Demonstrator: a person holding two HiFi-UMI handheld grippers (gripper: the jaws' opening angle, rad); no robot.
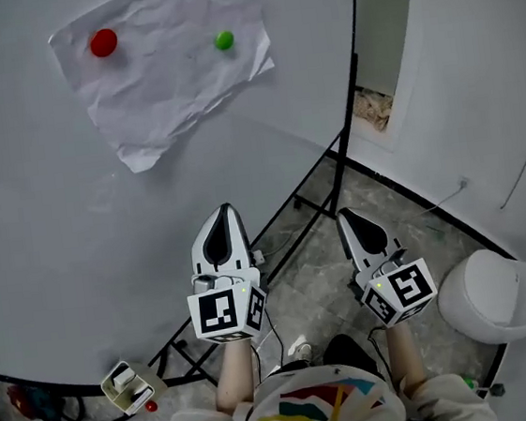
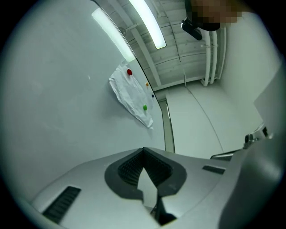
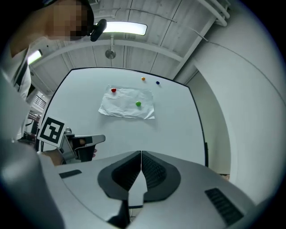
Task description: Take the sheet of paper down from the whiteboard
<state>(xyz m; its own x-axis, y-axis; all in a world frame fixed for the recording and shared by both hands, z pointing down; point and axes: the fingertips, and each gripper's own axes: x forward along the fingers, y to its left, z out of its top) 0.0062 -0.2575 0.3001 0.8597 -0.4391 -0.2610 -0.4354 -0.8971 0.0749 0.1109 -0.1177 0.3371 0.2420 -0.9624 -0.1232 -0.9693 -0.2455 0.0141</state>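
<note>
A crumpled white sheet of paper (image 1: 166, 60) hangs on the whiteboard (image 1: 48, 229), pinned by a red magnet (image 1: 103, 42) and a green magnet (image 1: 224, 40). In the right gripper view the paper (image 3: 128, 103) sits mid-board with the red magnet (image 3: 113, 90) and green magnet (image 3: 138, 103) on it. The left gripper view shows the paper (image 2: 132, 96) at a slant. My left gripper (image 1: 223, 217) and right gripper (image 1: 347, 219) are both shut and empty, held side by side well below the sheet, away from the board. The left gripper (image 3: 91, 139) also shows in the right gripper view.
An orange magnet (image 3: 143, 79) and a blue magnet (image 3: 157, 82) sit near the board's top edge. The board's black stand (image 1: 314, 206) rests on the tiled floor. A white bin (image 1: 492, 295) stands at the right; a small tray (image 1: 132, 388) sits at the lower left.
</note>
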